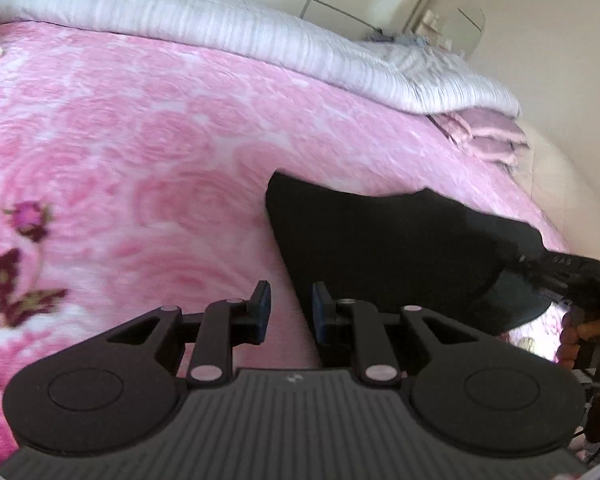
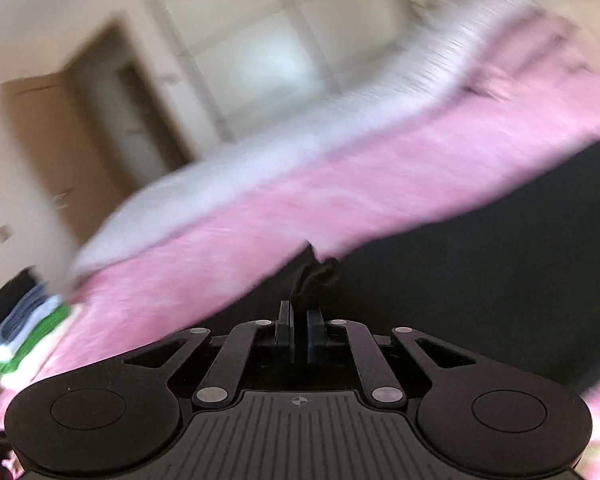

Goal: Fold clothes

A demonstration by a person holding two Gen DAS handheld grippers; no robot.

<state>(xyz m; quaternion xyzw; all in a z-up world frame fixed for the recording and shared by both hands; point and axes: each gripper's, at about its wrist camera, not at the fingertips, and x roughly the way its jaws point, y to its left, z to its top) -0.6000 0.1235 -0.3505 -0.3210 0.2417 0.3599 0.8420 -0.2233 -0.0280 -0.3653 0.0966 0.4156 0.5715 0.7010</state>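
A black garment [image 1: 384, 248] lies on the pink rose-patterned bedspread [image 1: 140, 140]. The left gripper [image 1: 290, 308] hovers over its near edge, jaws apart and empty. The right gripper [image 2: 299, 328] is clamped on what seems, through blur, a bunched fold of the garment.

Big bed [image 1: 340, 128] under a pink rose-print blanket [image 1: 148, 152]. On top: black cloth garment [image 1: 380, 240] spread near the right edge, white ribbed quilt [image 1: 228, 20] bunched along the far side, folded mauve towel-ish pile [image 1: 488, 136] tucked beside it, stack of folded green, white and blue clothes [image 2: 28, 332] off left.
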